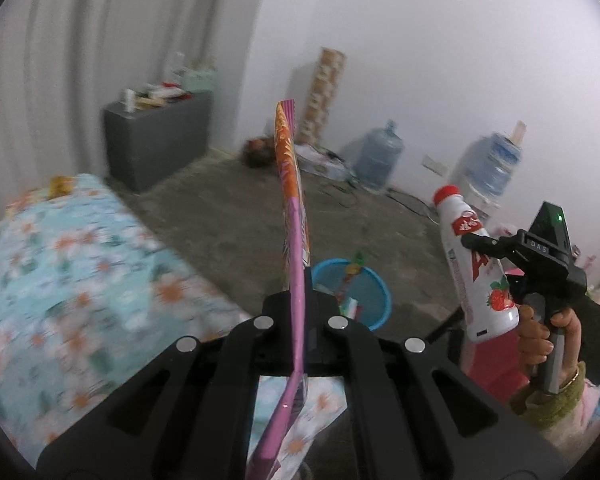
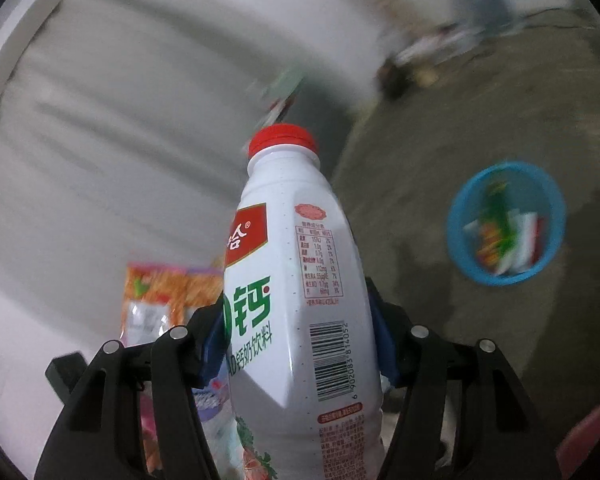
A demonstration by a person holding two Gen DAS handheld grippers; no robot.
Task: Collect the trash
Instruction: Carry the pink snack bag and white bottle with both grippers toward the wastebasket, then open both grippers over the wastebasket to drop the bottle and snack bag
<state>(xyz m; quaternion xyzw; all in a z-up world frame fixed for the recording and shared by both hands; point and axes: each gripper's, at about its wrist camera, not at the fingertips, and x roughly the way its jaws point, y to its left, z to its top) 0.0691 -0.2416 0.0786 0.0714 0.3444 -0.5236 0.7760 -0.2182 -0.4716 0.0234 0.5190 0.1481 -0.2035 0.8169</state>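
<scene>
white milk bottle (image 2: 300, 300) with red cap, upright, clamped between the blue pads of the right gripper (image 2: 300, 344), jaws partway apart around its body. flat pink-orange snack wrapper (image 1: 294, 248) pinched edge-on in the fully closed left gripper (image 1: 302, 312). blue basin (image 1: 364, 292) holding wrappers sits on the concrete floor beyond, floral bedcover (image 1: 72, 272) at left.

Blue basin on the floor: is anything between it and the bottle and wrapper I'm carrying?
Nothing visible. The blue basin sits on open floor with its mouth uncovered, some wrappers already inside. The milk bottle in the right hand-held gripper and the flat snack wrapper in the left hand-held gripper have bare floor ahead.
</scene>
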